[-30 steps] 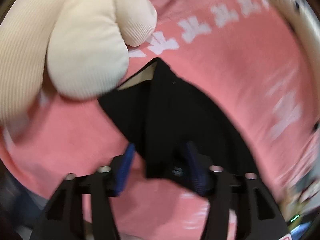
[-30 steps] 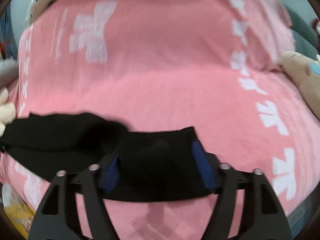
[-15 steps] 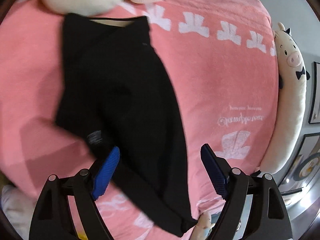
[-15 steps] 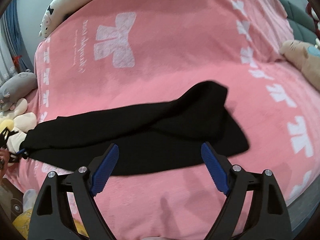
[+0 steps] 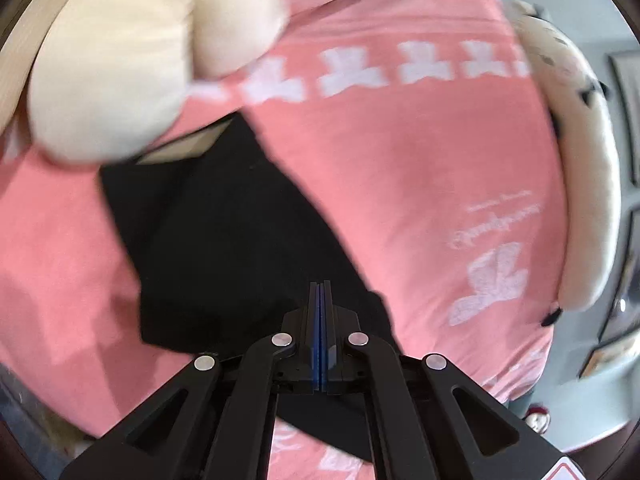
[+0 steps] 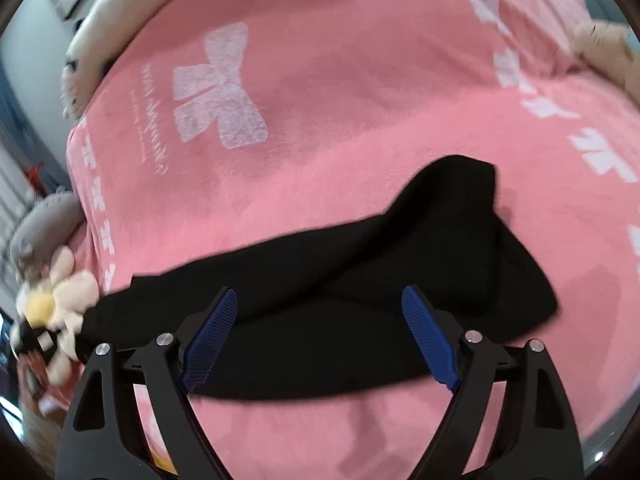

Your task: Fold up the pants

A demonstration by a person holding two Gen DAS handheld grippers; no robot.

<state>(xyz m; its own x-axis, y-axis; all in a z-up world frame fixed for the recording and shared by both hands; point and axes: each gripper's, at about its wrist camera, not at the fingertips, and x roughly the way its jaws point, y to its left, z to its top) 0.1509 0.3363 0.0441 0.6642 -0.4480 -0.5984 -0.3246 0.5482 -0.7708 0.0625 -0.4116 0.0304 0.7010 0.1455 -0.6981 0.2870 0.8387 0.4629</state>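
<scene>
While limp and light, the pants (image 6: 320, 312) lay beside the flower toy (image 5: 120, 60) | grip: waistband edge | left tongs (image 5: 320, 304) closed, empty | right tongs (image 6: 320, 336) wide, empty

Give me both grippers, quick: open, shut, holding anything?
Left gripper: shut, pads together, nothing visibly between them.
Right gripper: open above the black pants, holding nothing.

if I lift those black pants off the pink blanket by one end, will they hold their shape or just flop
Probably flop: the black pants lie limp on the pink blanket, bunched into a soft hump at one end. They look thin, so likely light. The plush blanket may drag on them if pushed rather than lifted.
</scene>
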